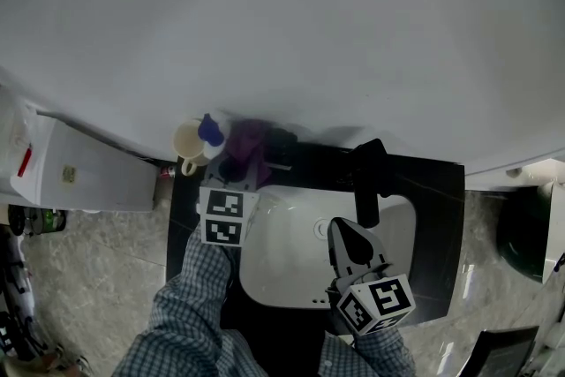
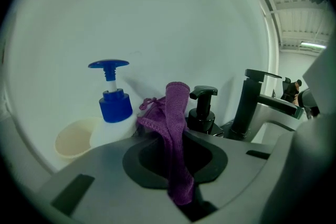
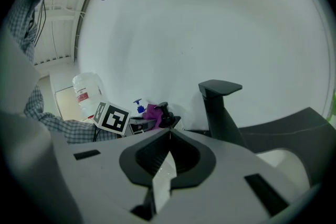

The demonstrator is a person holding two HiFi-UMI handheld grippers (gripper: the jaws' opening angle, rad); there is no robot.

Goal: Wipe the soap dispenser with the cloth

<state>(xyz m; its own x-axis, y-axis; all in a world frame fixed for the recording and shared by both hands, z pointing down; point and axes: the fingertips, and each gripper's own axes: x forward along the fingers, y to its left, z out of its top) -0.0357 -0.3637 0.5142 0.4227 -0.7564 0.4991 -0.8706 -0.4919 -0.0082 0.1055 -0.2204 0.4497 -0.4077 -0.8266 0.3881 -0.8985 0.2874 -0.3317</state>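
Standing at the back of the black counter (image 1: 441, 216), against the white wall (image 1: 309, 31): the soap dispenser (image 2: 202, 113), black body, black pump head, upright. Black faucet (image 2: 252, 102) just beside it on one side. On the other side, a white bottle with a blue pump (image 2: 113, 105), then a cream cup (image 2: 73, 139). Two pump bottles here. I take the black one as the task's, but I cannot be sure.

Purple cloth (image 2: 176, 107) is pinched in the left gripper (image 2: 181, 136), jaws clamped on its lower part. The free end stands up in a bunched fold. In the left gripper view that fold sits between the blue-pump bottle and the dispenser, in front of both. Whether it touches either, I cannot tell. From the head view the cloth overlaps the dispenser's spot at the counter's rear.

Right gripper (image 3: 168, 135) hangs over the white basin (image 1: 291, 278), well apart from the dispenser, jaws closed together with nothing between them.

Judgement: the step in hand is bringing the cloth onto the dispenser. No wiping contact is confirmed yet.

Next move calls for:
- pressing the loose fold against the dispenser's body and drawing it round and up toward the pump
- light pressure, since the bottle is tall and unsupported and could tip toward the faucet or its neighbour
- possibly the right gripper coming in to steady it, for which its jaws would need to part
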